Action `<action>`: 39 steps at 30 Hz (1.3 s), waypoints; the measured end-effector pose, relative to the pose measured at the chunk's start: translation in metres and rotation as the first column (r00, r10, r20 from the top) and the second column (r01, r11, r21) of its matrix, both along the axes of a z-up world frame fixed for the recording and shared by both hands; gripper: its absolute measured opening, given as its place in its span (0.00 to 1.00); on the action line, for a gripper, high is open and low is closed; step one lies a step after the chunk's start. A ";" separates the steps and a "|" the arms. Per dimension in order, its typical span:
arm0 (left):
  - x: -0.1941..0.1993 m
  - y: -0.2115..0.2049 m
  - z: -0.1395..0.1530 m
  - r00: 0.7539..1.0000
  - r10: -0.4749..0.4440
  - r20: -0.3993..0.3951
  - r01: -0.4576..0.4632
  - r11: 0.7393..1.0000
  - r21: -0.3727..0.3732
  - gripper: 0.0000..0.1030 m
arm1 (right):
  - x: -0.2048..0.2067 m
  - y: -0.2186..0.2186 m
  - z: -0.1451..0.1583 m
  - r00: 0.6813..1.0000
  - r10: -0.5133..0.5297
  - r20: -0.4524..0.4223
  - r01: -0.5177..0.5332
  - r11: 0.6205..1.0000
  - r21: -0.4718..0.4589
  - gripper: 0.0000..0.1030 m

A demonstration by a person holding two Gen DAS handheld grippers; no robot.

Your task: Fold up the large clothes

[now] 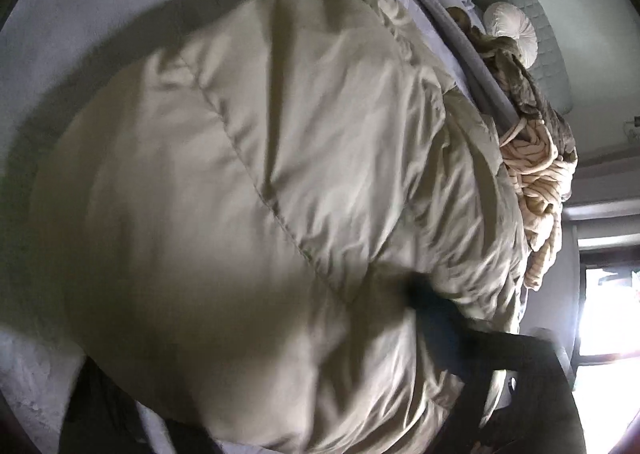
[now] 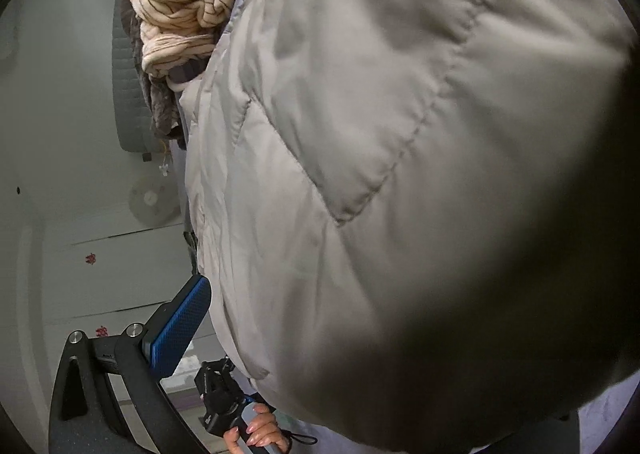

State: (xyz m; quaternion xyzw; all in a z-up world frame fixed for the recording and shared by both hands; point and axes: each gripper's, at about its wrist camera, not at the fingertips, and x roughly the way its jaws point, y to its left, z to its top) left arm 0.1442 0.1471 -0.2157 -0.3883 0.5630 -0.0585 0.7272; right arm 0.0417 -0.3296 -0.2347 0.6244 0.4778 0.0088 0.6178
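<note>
A pale beige quilted puffer jacket point(image 1: 248, 189) lies bulging over the lilac bedsheet point(image 1: 80, 13), filling most of both wrist views and reaching up to a heap of other laundry near the bed's far edge, where a cream striped garment point(image 2: 184, 1) sits bundled on something darker.

The left gripper point(image 1: 448, 338) has one blue-padded finger dug in along a fold of the jacket; its partner is hidden by cloth and blur, so whether the jaws are pinching the fabric cannot be told. The right gripper point(image 2: 256, 338) shows one blue-padded finger point(image 2: 180, 330) standing clear beside the jacket's edge with the puffy fabric bulging into the gap; its jaws look spread wide, gripping nothing. Below it the person's hand point(image 2: 256, 430) holds the other tool's handle.

The step in hand seems to be taking hold of the jacket for a fold. To do it well, bite a seam or hem, not the slippery padded middle, take both holds on the same edge, and lift evenly so the filling does not slump sideways.
</note>
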 end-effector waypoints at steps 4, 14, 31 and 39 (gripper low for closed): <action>-0.002 0.009 0.010 0.999 -0.028 0.047 0.028 0.999 -0.019 0.34 | -0.003 -0.003 -0.001 1.000 -0.029 -0.009 0.029 0.999 0.025 0.87; -0.009 -0.014 0.075 0.925 -0.302 0.230 0.241 0.936 0.258 0.20 | -0.021 0.000 0.021 0.999 -0.029 0.031 0.030 0.999 -0.019 0.22; -0.139 0.036 0.101 0.886 -0.436 0.159 0.384 0.881 0.277 0.20 | -0.135 0.029 0.065 0.997 0.069 -0.039 -0.072 0.994 -0.077 0.22; -0.223 0.052 0.088 0.923 -0.383 0.035 0.363 0.898 0.249 0.21 | -0.204 0.025 0.072 0.988 0.126 -0.088 -0.129 0.991 -0.030 0.24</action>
